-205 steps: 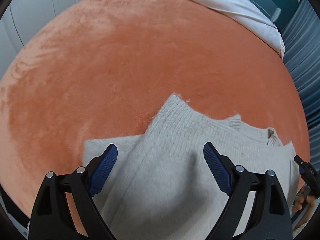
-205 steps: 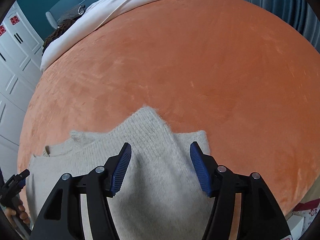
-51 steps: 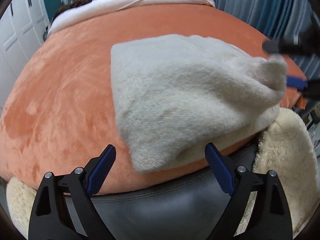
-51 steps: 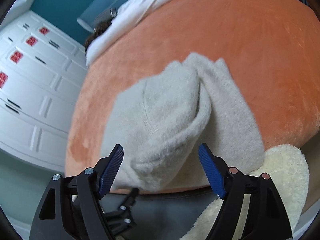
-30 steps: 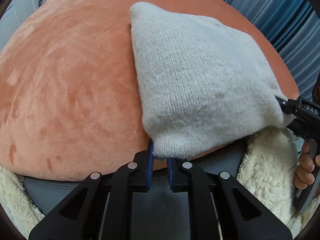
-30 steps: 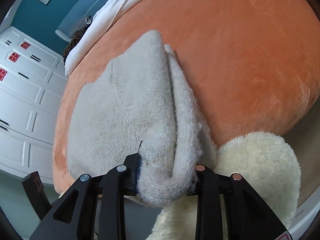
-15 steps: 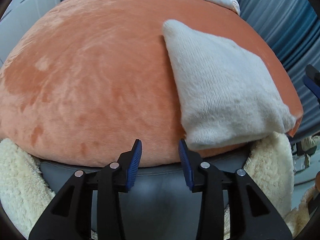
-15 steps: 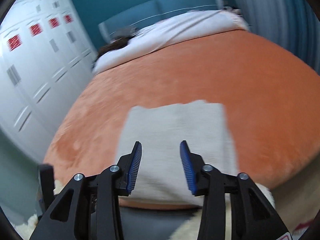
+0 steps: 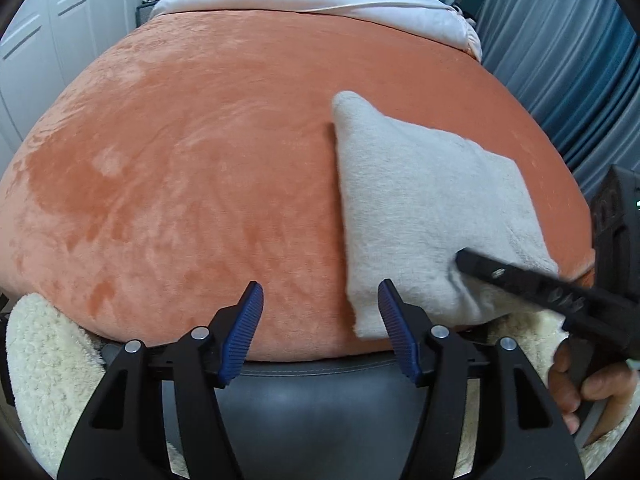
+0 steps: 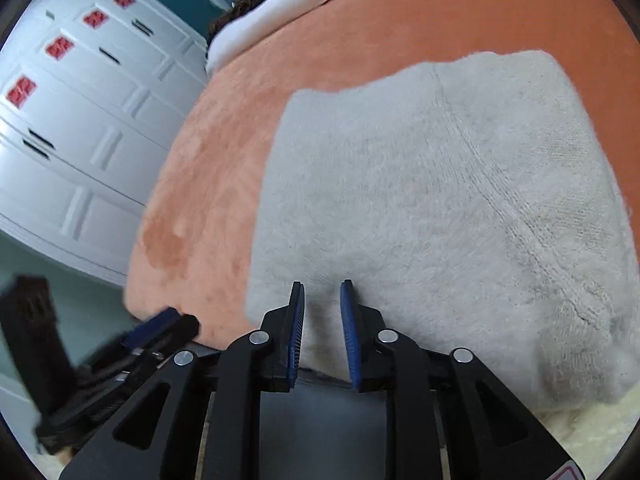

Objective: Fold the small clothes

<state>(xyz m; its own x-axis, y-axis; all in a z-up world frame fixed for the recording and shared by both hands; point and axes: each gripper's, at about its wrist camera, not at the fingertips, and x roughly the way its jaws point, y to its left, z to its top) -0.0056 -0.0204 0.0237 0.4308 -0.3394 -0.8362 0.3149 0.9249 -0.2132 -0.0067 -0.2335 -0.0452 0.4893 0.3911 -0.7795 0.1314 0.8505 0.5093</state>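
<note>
- Sweater (image 9: 424,208) now lies folded into a neat square near the foot of the bed (image 9: 192,168), on its orange blanket, right of your left tongs (image 9: 320,320).
- Left side first: your left tongs have just been opening and now stand apart with nothing between them, off the corner they pinched a second ago and raised clear of the knit.
- Moving right: your right tongs (image 10: 322,316) have just been closing, the pads now narrowly apart, nothing clamped, hovering over the sweater's near edge; a second ago they gripped a thick roll of it.
- Both releases suggest the last fold is laid; from here you likely only need to pat it flat.
</note>
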